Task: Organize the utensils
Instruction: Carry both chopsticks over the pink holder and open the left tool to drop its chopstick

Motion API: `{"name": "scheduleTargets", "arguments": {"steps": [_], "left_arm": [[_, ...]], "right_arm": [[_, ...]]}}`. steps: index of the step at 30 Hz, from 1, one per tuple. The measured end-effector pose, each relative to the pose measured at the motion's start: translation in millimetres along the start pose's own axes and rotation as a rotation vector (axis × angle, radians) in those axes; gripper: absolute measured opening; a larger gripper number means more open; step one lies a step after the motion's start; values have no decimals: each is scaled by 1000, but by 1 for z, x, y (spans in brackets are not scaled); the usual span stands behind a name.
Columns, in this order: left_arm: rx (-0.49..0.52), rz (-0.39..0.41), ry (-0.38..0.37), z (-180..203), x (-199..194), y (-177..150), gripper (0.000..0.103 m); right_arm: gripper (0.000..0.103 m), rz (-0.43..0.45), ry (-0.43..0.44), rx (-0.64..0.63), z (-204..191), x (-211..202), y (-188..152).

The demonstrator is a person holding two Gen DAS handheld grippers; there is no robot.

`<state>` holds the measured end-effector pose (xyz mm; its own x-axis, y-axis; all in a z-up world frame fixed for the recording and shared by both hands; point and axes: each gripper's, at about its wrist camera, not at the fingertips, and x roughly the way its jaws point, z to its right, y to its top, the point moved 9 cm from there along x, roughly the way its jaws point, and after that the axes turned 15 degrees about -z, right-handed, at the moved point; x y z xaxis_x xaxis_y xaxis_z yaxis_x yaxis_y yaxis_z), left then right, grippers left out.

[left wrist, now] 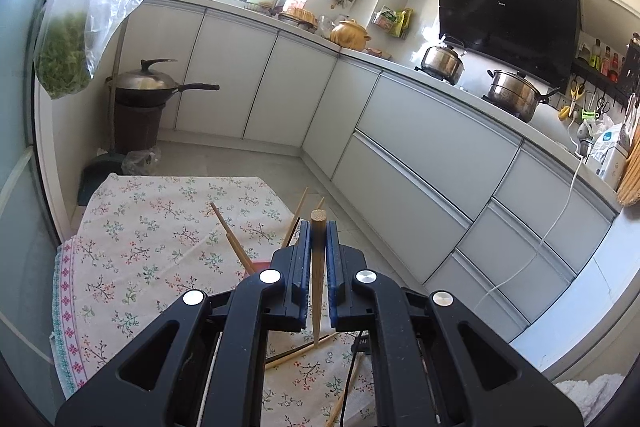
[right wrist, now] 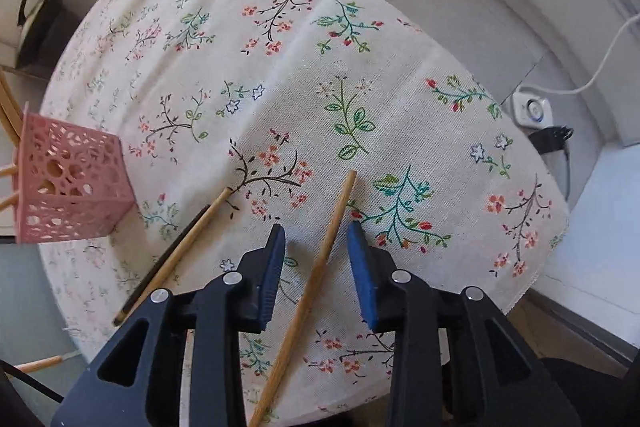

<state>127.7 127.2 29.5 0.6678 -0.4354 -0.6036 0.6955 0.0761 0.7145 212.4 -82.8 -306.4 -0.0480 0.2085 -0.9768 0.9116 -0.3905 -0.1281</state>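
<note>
- Far to the left of my right gripper [right wrist: 316,239] stands the pink holder [right wrist: 68,183], a perforated basket on the floral cloth [right wrist: 280,67], with wooden stick ends poking out past its left side.
- Between that holder and my right gripper's left finger lie a dark chopstick [right wrist: 160,263] and a light wooden chopstick [right wrist: 188,247], side by side and slanting toward me.
- My right gripper is spread wide, its fingers on either side of a single chopstick [right wrist: 316,271] that lies flat on the cloth; neither pad touches it.
- Ahead and to the right of my right gripper, off the edge of the cloth, a white power strip [right wrist: 534,109] sits on the floor.
- My left gripper [left wrist: 319,231] is clamped on an upright chopstick [left wrist: 318,267], held between the blue pads with its flat round end sticking up above the fingertips and its thin end pointing down toward the cloth.
- Just left of and beyond my left gripper, several chopsticks in the holder [left wrist: 240,243] lean outward at angles.
- Below my left gripper, a loose chopstick [left wrist: 296,351] lies on the cloth.
</note>
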Motion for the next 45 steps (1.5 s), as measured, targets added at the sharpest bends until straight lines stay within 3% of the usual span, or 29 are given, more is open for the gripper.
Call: {"name": "scheduleTargets", "arguments": {"steps": [4,6,16,24,37,43,45], "left_arm": [[-4,2,8,-2,-2,-2,7],[-12,4,10,-3,-2,-1,7],[-62,21,17,-5,-2,4,7],[-145,55,21,-13,-1,25,6],[-178,134,86,-24,5,68,6],[-186,99,159,-41,28,65,7],[-191,55,165,-47,46,60,8]], "right_arm": [[6,20,124,38,-1,-3,-1],[6,70,169,18,-2,-15,-3],[6,389,286,-241,-20,-162,-55],[6,513,351,-273,-12,-248,-59],[6,584,412,-286,-21,-301,-44],[6,587,422,-304,-34,-309,-41],[6,593,420,-308,-40,-312,-39]]}}
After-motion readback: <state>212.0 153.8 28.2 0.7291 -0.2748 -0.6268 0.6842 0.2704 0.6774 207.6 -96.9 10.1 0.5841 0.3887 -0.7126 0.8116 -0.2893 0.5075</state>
